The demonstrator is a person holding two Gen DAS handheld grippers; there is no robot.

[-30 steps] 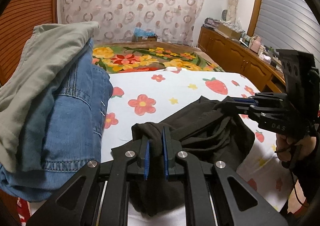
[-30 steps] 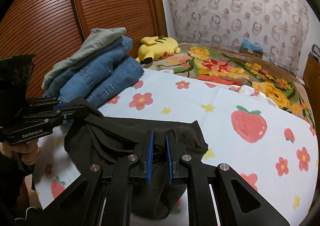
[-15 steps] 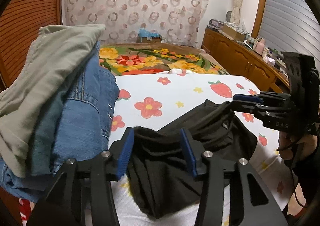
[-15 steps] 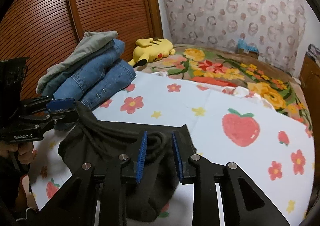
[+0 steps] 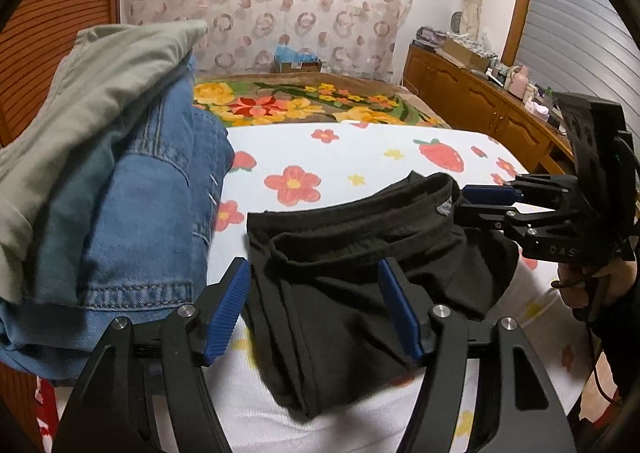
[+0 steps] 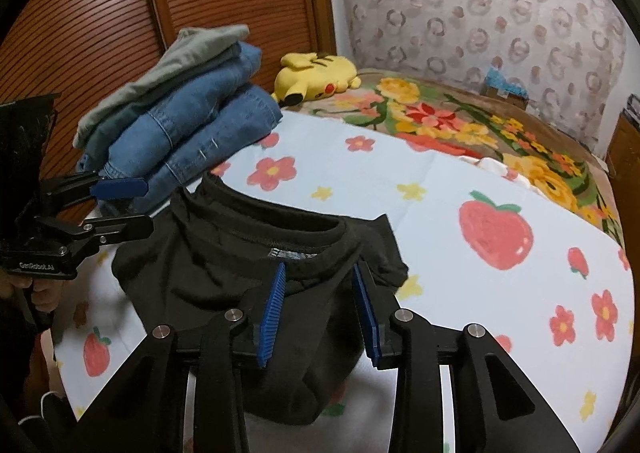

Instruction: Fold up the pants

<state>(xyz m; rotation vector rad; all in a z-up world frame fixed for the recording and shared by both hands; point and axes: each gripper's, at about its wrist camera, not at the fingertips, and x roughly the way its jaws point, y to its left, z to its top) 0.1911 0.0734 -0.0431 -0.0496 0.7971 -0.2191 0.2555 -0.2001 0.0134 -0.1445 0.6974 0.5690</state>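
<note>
Black pants (image 5: 352, 253) lie crumpled on the flower-and-strawberry sheet (image 5: 360, 149), waistband up; they also show in the right wrist view (image 6: 256, 253). My left gripper (image 5: 314, 297) is open and empty, its blue pads either side of the pants' near left part. My right gripper (image 6: 320, 293) is open and empty over the waistband's right end. The right gripper also shows in the left wrist view (image 5: 490, 203), and the left gripper in the right wrist view (image 6: 128, 205).
A stack of folded jeans with a grey-green garment on top (image 5: 100, 157) stands left of the pants, also in the right wrist view (image 6: 180, 113). A yellow plush toy (image 6: 316, 73) lies behind it. A wooden cabinet (image 5: 480, 109) runs along the right.
Both grippers were shut on the black pants one second ago. Both have opened wide and let the fabric go; the pants now lie loose on the sheet.
</note>
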